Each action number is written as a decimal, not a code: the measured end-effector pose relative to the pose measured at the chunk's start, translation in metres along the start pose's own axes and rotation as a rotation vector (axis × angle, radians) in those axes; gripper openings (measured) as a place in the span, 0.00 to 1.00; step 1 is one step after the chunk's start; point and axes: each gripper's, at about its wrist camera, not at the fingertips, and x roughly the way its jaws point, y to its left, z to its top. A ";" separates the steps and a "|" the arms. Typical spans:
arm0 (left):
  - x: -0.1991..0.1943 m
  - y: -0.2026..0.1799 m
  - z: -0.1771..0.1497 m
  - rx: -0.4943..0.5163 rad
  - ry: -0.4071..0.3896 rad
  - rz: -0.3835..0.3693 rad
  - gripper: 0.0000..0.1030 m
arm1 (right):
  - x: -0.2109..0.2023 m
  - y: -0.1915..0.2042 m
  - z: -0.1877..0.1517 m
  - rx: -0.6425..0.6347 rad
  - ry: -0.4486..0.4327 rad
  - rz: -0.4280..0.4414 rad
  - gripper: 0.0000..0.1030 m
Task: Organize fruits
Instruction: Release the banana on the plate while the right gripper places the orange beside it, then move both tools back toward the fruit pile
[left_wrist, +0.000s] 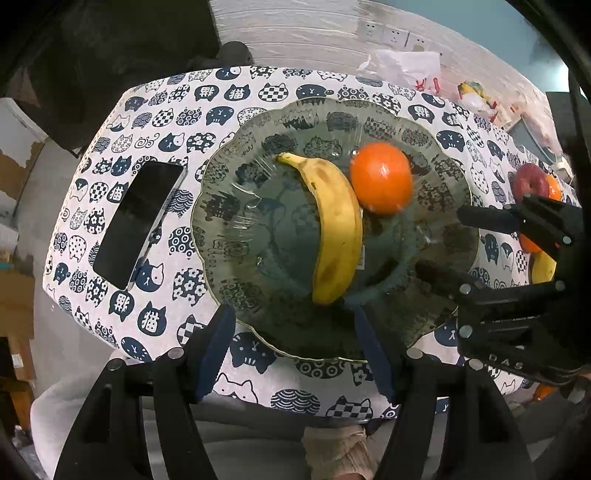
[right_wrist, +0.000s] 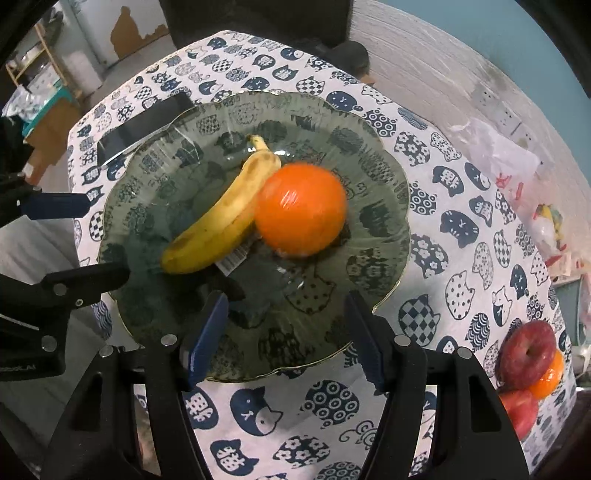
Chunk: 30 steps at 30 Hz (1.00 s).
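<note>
A clear glass plate (left_wrist: 258, 129) (right_wrist: 373, 206) lies on the cat-print tablecloth. A yellow banana (left_wrist: 338, 229) (right_wrist: 218, 225) lies in it, and an orange (left_wrist: 380, 177) (right_wrist: 301, 208) rests against the banana's side, slightly blurred. My left gripper (left_wrist: 295, 332) (right_wrist: 107, 238) hovers over the plate's near rim, open, with nothing between its blue pads. My right gripper (right_wrist: 286, 332) (left_wrist: 439, 240) hangs over the plate's right side, also open and empty. Off the plate to the right sit a red apple (left_wrist: 530, 181) (right_wrist: 528, 360), a second orange (right_wrist: 550, 376) and another red apple (right_wrist: 517, 410).
A dark phone (left_wrist: 140, 221) (right_wrist: 144, 122) lies left of the plate. A plastic bag (left_wrist: 406, 62) (right_wrist: 495, 151) sits at the table's back by the wall. A yellow fruit (left_wrist: 543, 266) shows behind my right gripper. The table edge runs close under both grippers.
</note>
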 end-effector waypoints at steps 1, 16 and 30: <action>0.000 0.000 -0.001 -0.002 0.003 -0.002 0.67 | 0.000 -0.001 0.000 0.000 0.001 0.000 0.62; -0.011 -0.012 0.006 0.012 -0.023 -0.019 0.72 | -0.030 -0.022 -0.008 0.082 -0.083 0.014 0.65; -0.044 -0.087 0.014 0.141 -0.110 -0.102 0.79 | -0.110 -0.088 -0.074 0.224 -0.183 -0.098 0.80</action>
